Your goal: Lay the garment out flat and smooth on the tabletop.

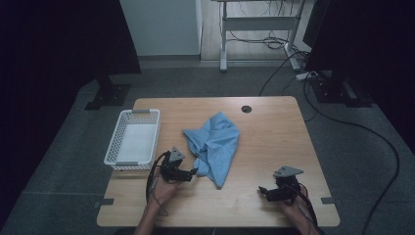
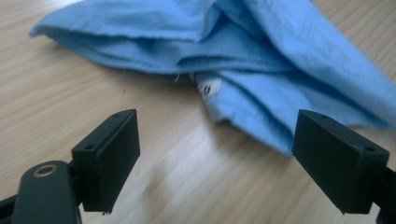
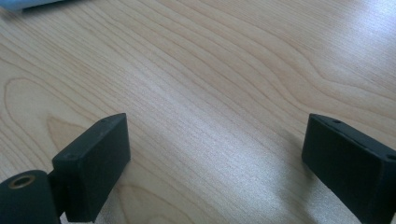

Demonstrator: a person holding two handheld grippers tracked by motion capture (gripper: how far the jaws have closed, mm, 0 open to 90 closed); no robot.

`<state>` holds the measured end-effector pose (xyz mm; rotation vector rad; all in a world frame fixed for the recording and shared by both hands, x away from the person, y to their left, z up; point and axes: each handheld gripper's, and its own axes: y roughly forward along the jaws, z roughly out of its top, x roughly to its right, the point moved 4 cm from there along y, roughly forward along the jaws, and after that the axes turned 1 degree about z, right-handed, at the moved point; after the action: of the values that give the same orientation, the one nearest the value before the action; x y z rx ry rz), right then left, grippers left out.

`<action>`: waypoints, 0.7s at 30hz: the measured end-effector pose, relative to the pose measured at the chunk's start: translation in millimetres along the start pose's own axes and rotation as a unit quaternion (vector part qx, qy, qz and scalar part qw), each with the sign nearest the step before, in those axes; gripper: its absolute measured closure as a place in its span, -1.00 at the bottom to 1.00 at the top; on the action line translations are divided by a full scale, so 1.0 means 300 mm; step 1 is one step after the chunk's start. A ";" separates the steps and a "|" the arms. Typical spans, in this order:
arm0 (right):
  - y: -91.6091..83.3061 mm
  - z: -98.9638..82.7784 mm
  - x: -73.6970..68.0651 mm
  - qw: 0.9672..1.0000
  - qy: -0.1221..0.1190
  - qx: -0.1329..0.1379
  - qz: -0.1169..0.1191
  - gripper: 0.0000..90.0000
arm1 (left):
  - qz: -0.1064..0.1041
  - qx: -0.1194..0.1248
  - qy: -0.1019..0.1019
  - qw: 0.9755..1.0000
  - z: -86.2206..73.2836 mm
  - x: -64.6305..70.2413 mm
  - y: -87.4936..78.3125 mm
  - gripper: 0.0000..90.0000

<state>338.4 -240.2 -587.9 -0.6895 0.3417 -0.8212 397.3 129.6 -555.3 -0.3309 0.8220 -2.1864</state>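
Observation:
A crumpled light-blue cloth (image 1: 216, 143) lies in the middle of the wooden table (image 1: 264, 132). My left gripper (image 1: 194, 172) sits at the cloth's left lower edge, open, its jaws pointing right at the fabric. In the left gripper view the cloth (image 2: 261, 70) lies just beyond the wide-apart jaws of the left gripper (image 2: 217, 156), with a small white tag (image 2: 208, 87) showing among the folds. My right gripper (image 1: 263, 191) rests near the table's front right, open, away from the cloth. The right gripper (image 3: 215, 163) has bare wood between its jaws.
A white perforated basket (image 1: 132, 139) stands at the table's left edge, close to my left hand. A round cable hole (image 1: 246, 108) is at the far side. Beyond the table are a desk frame (image 1: 254, 29) and floor cables (image 1: 372, 137).

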 end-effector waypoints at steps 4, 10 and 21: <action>0.000 0.000 0.000 1.000 0.000 0.000 0.000 -0.83 | 0.000 0.000 0.003 1.000 0.012 0.006 0.042 -0.69; 0.000 0.000 0.000 1.000 0.000 0.000 0.000 -0.83 | 0.016 -0.024 0.004 1.000 -0.006 0.009 0.111 -0.68; 0.020 0.026 -0.038 1.000 0.006 -0.011 0.004 -0.82 | 0.009 -0.018 -0.013 1.000 -0.020 0.019 0.103 -0.59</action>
<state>338.6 -225.3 -585.8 -0.7032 0.3636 -0.8146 408.2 112.6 -580.0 -0.3669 0.8481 -2.1489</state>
